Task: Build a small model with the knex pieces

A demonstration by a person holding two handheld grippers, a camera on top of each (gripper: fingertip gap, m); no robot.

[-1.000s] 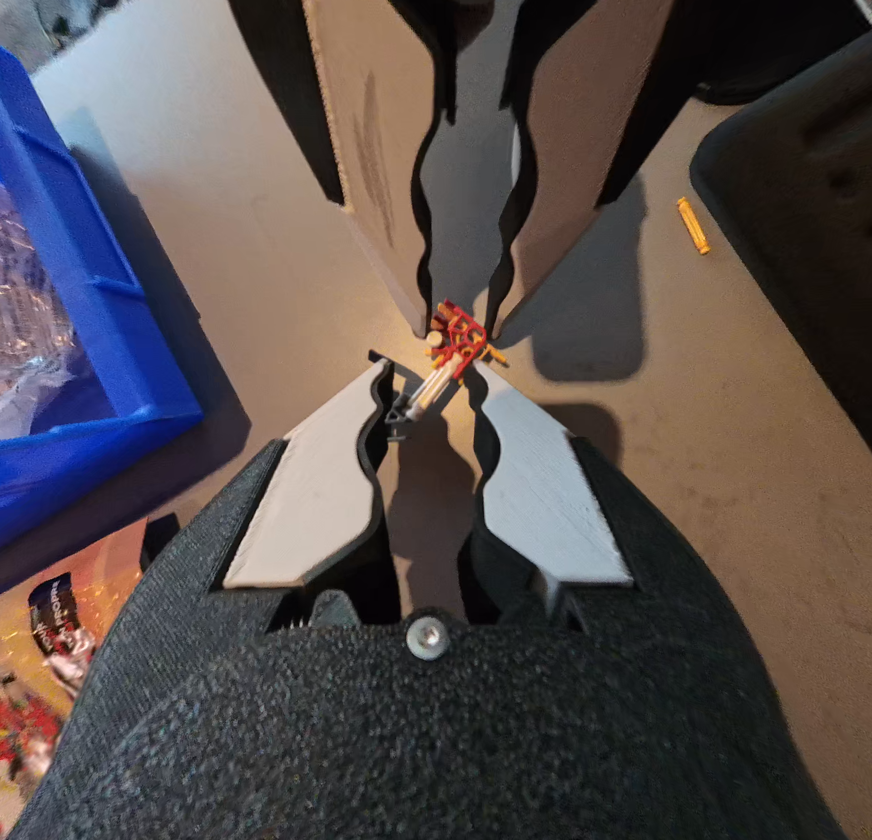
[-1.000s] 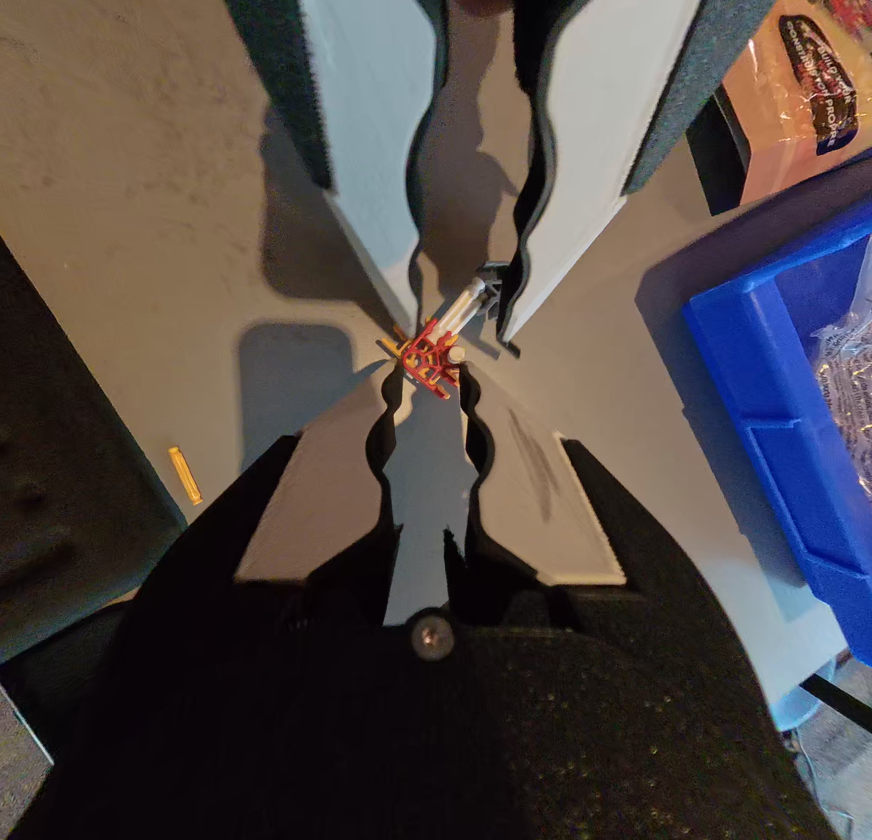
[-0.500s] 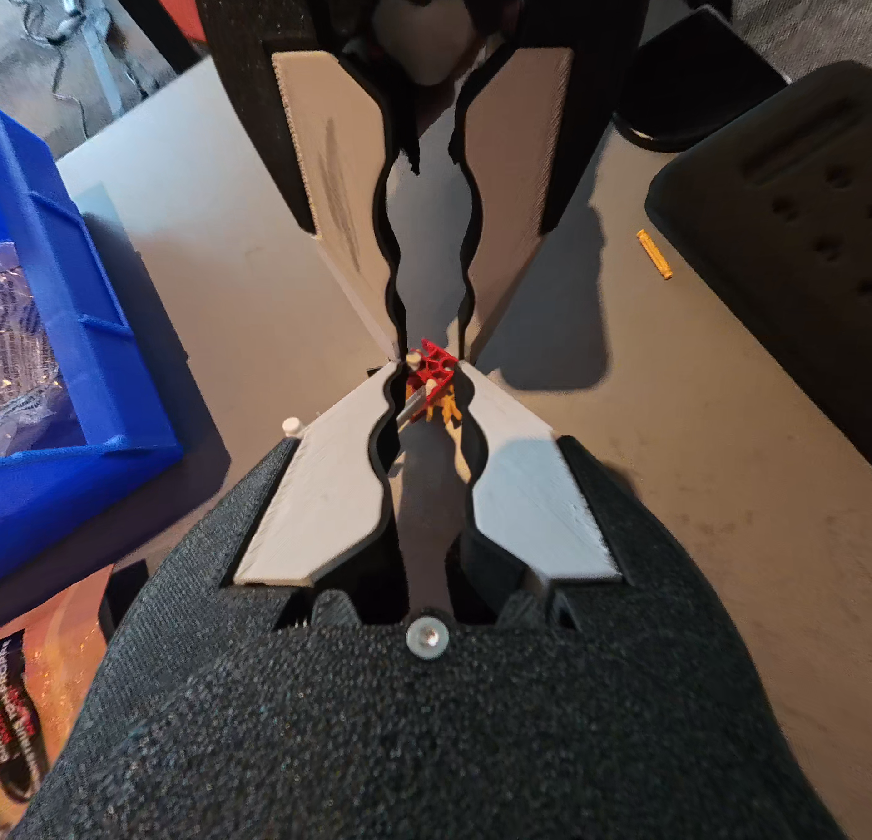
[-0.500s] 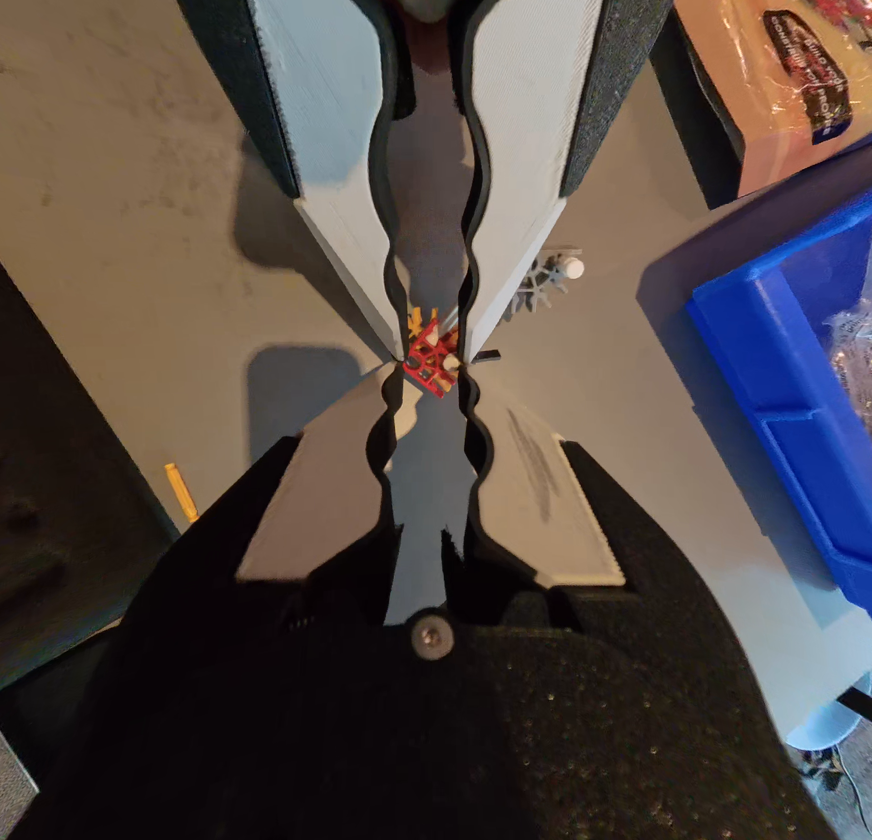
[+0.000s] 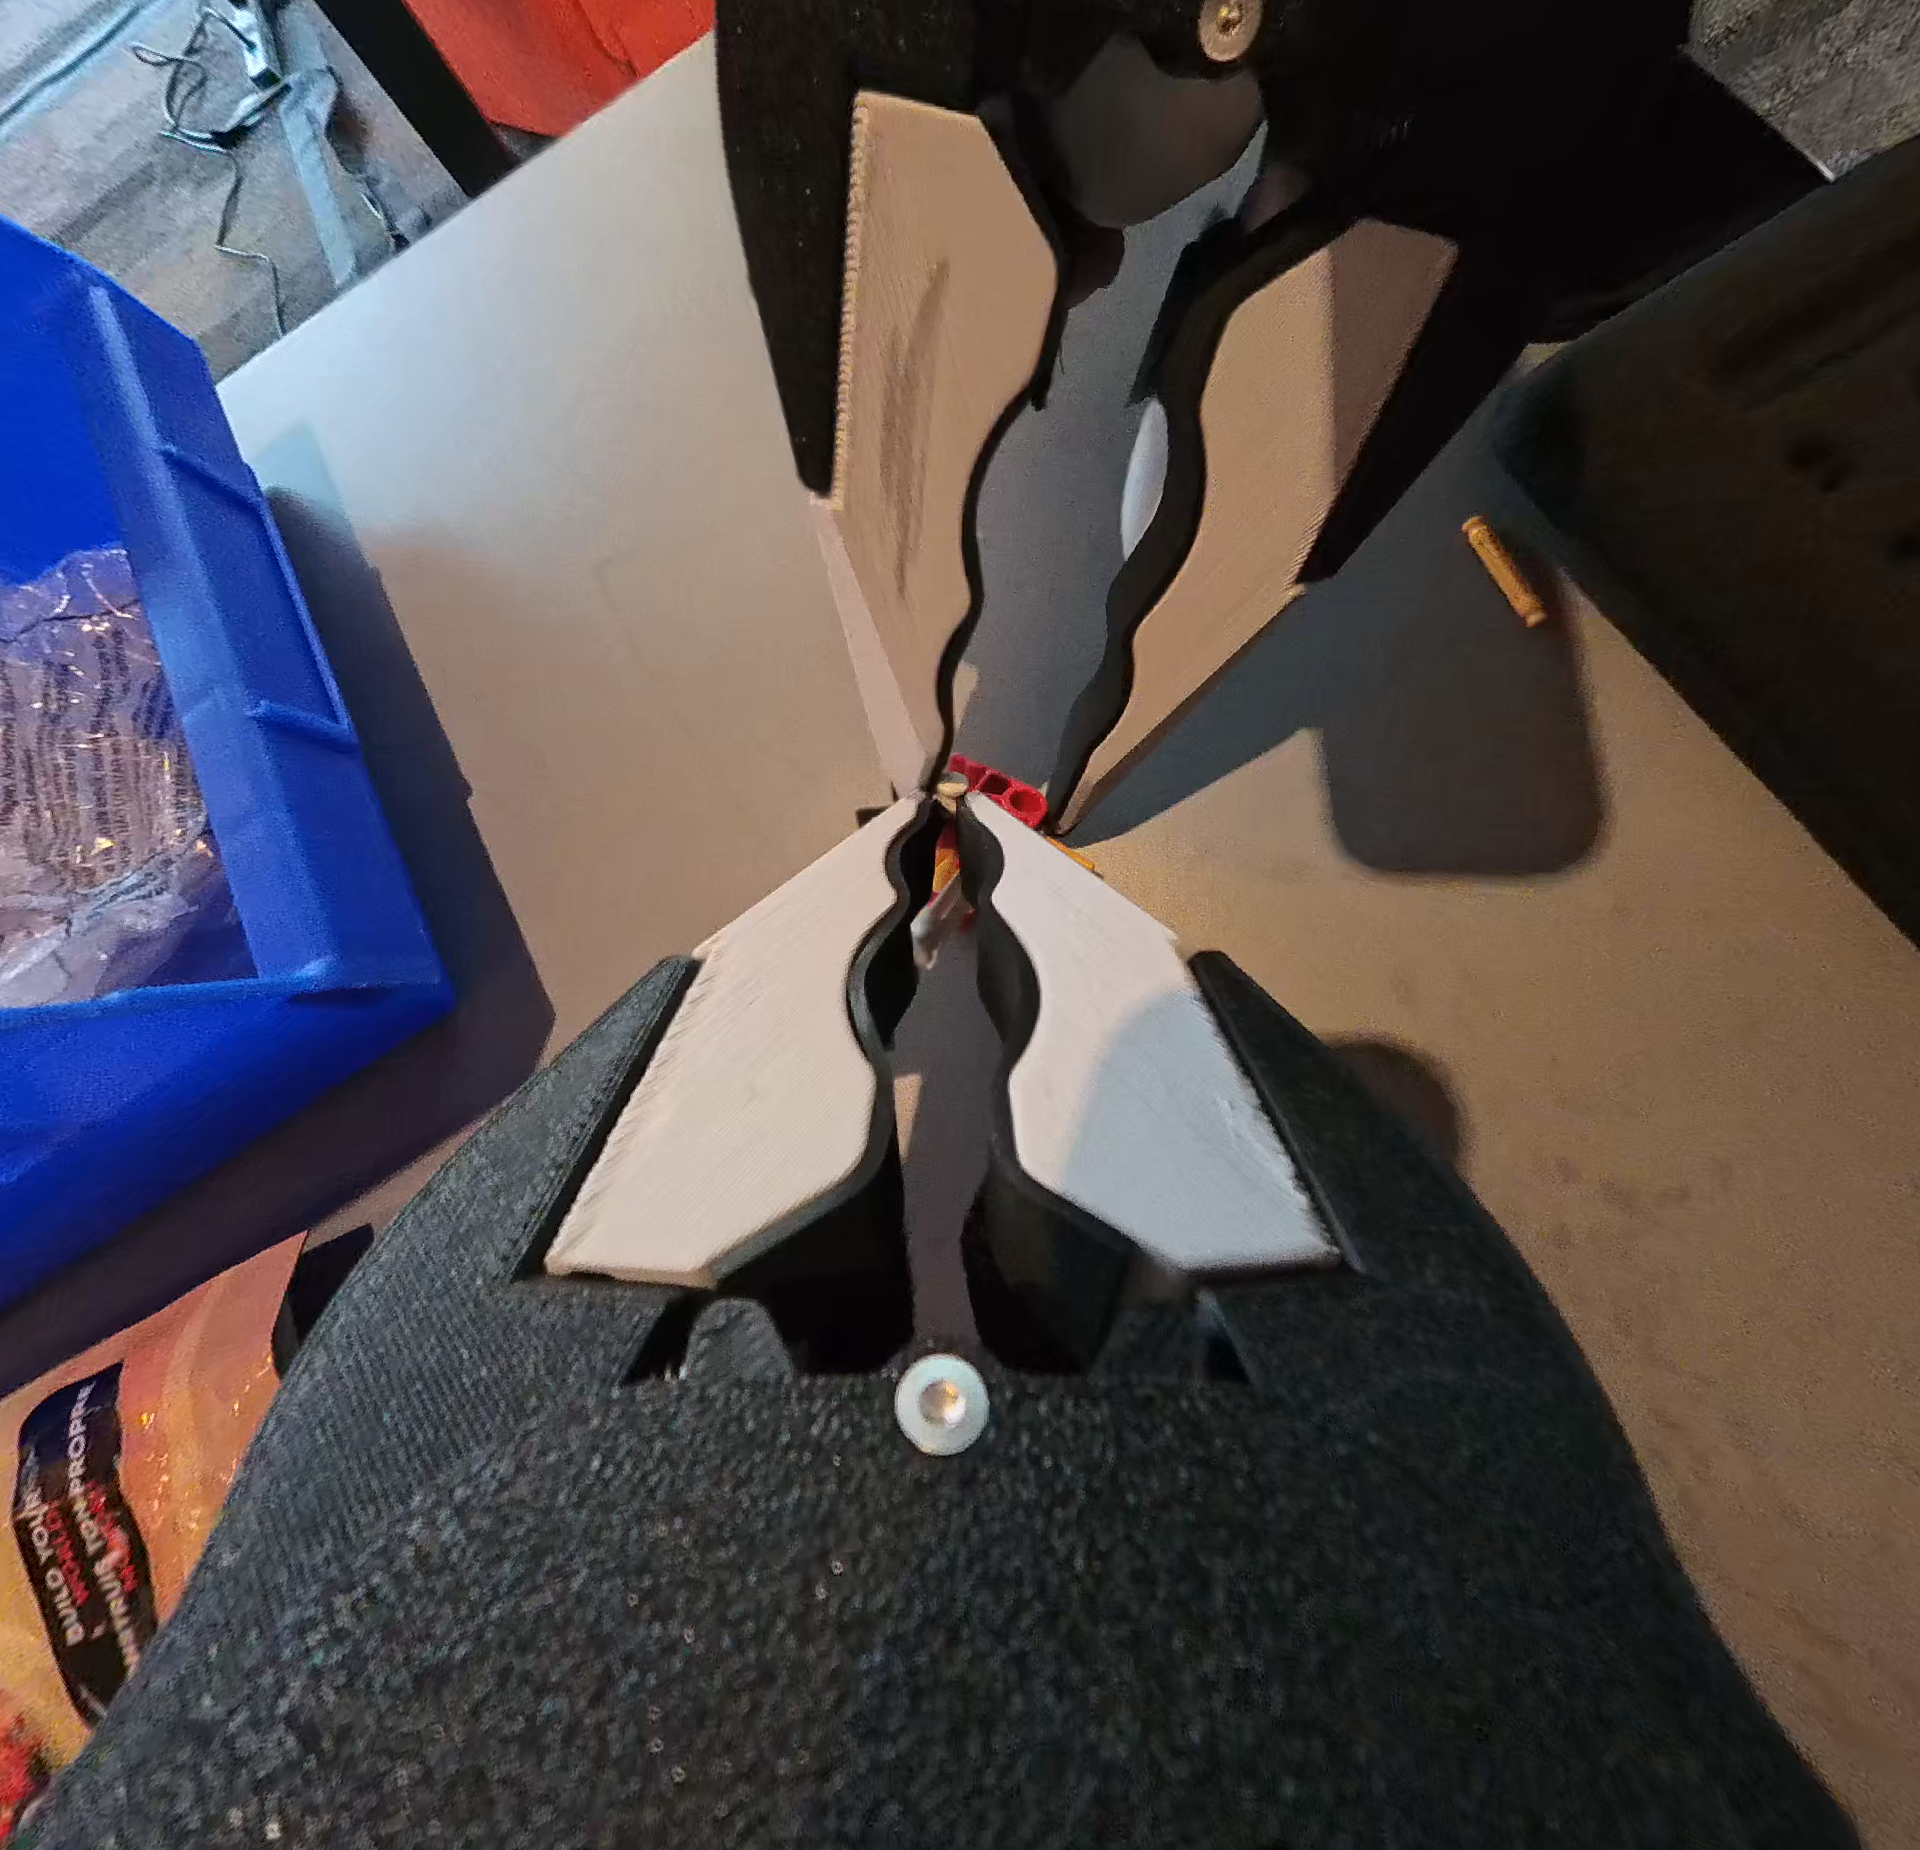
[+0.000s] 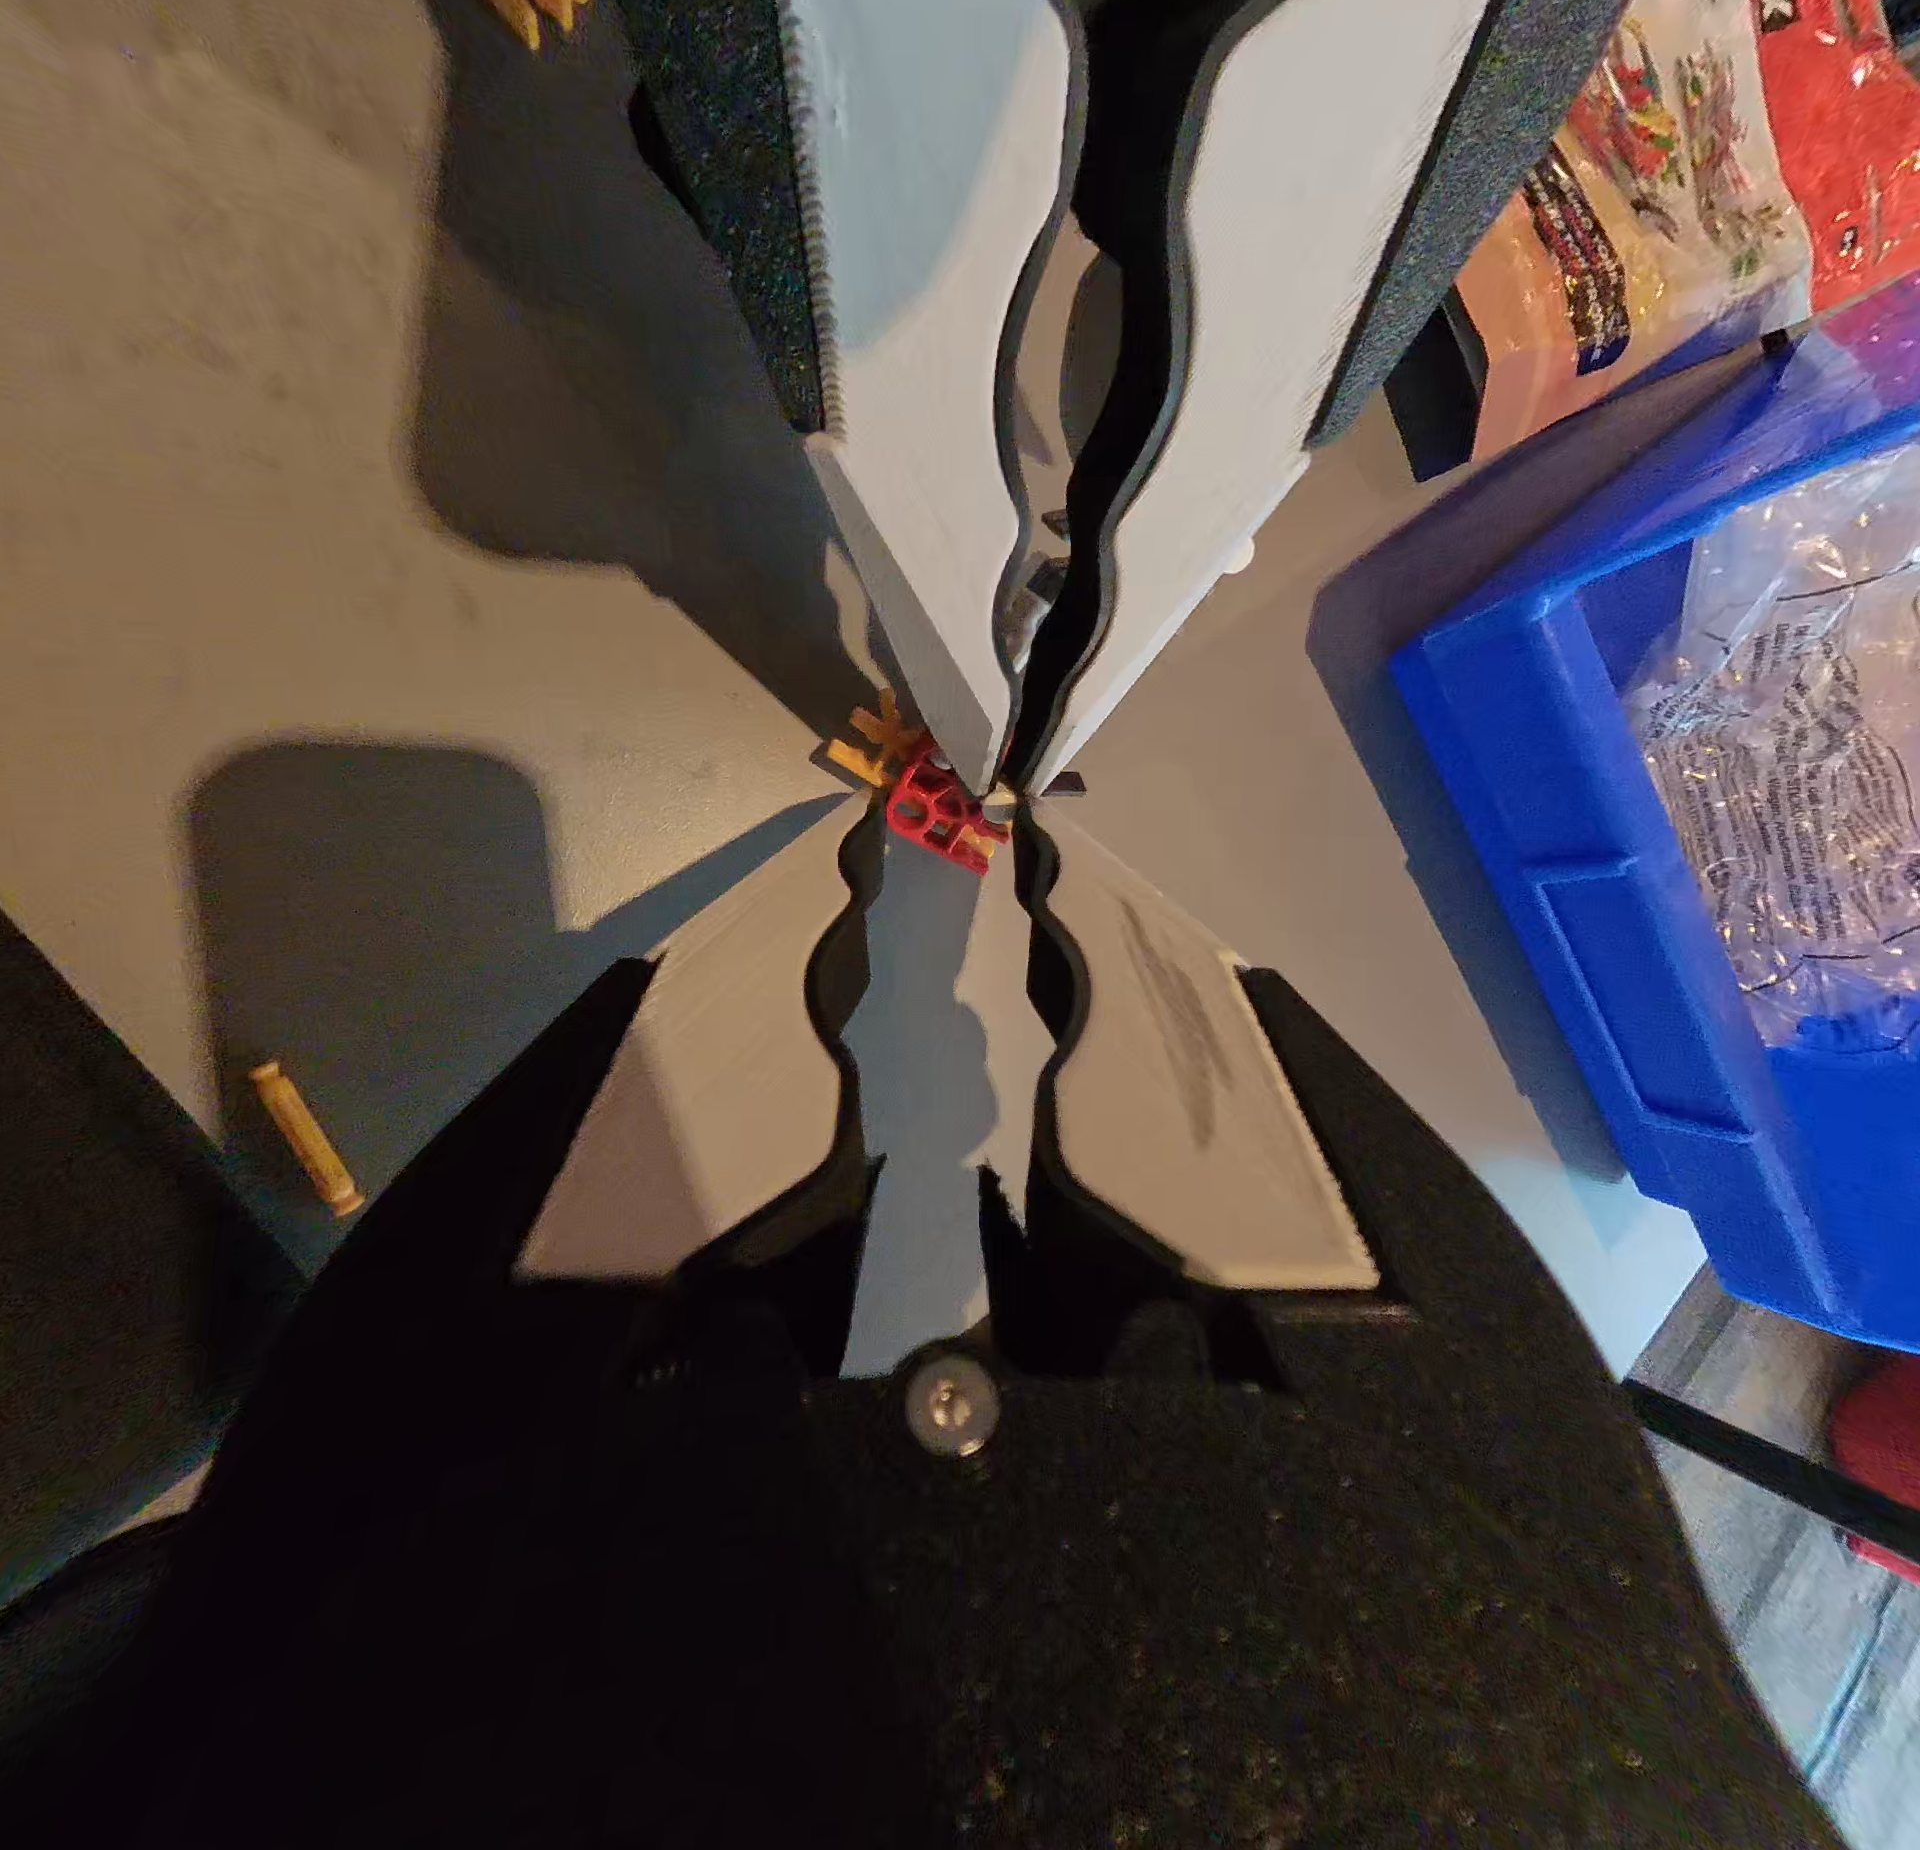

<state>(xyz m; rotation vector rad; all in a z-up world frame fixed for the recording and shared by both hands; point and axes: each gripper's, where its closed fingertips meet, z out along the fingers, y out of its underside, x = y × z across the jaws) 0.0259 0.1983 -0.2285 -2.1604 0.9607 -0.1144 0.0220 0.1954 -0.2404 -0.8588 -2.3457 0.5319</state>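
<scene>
Left hand-held gripper (image 5: 943, 813): we see it nearly closed on a thin white rod.
Right hand-held gripper (image 6: 940, 813): narrowly open, pinching the red toy piece (image 6: 938, 813).
Red toy piece: held above the counter (image 6: 312, 450), between both tips, well apart from the blue bin (image 6: 1558, 865).
Risk: we judge a twist could pop the small joint loose.
Materials: smooth hard plastic parts, ridged printed fingers, matte counter.

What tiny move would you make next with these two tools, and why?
Probably a gentle, straight push together. The left gripper is shut on a white rod, the right gripper holds the red connector, and the two meet tip to tip, so the rod end sits right at the connector.
</scene>
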